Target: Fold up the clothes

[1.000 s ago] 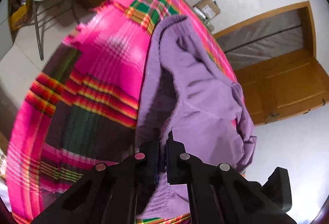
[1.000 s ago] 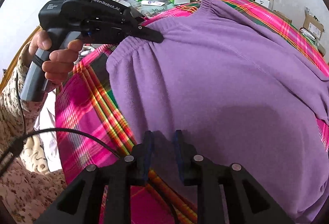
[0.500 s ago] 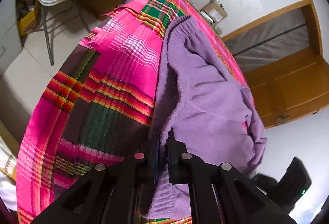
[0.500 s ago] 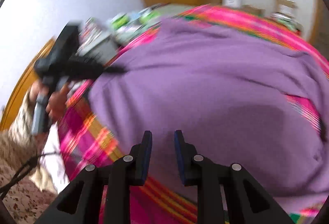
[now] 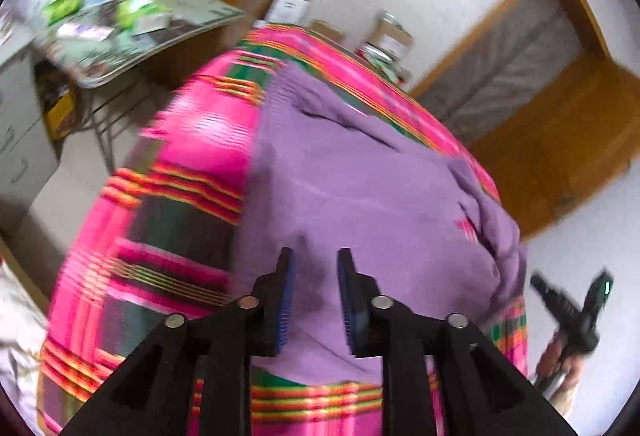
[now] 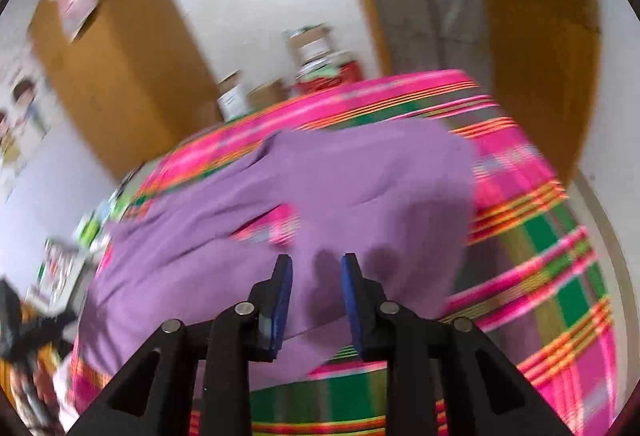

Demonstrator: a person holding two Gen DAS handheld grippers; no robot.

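The purple garment (image 5: 360,187) is lying spread on the plaid cover (image 5: 180,195) of what I am taking for a bed, with a ribbed hem at the far end and bunched folds toward the right side. In the right wrist view the same garment (image 6: 320,187) is showing a slit where the pink plaid (image 6: 540,256) is peeking through, so the layers are not lying flat there.

I am holding the left gripper (image 5: 313,300) over the near edge of the cloth with its jaws parted to a moderate gap and nothing between them. The right gripper (image 6: 316,296) is hovering likewise over the cloth, jaws apart and empty. Both views are blurred, so I am reading fine creases with caution.

My judgement is that a fold is about to be set up. To do it well, I am planning to bring each gripper down onto a clean edge, pinching only the layers I mean to lift, not the cover beneath. I am wanting the bunched right side smoothed first, or the fold will trap the wrinkle.

Off to the left a cluttered bench (image 5: 132,31) is standing well apart from the bed.
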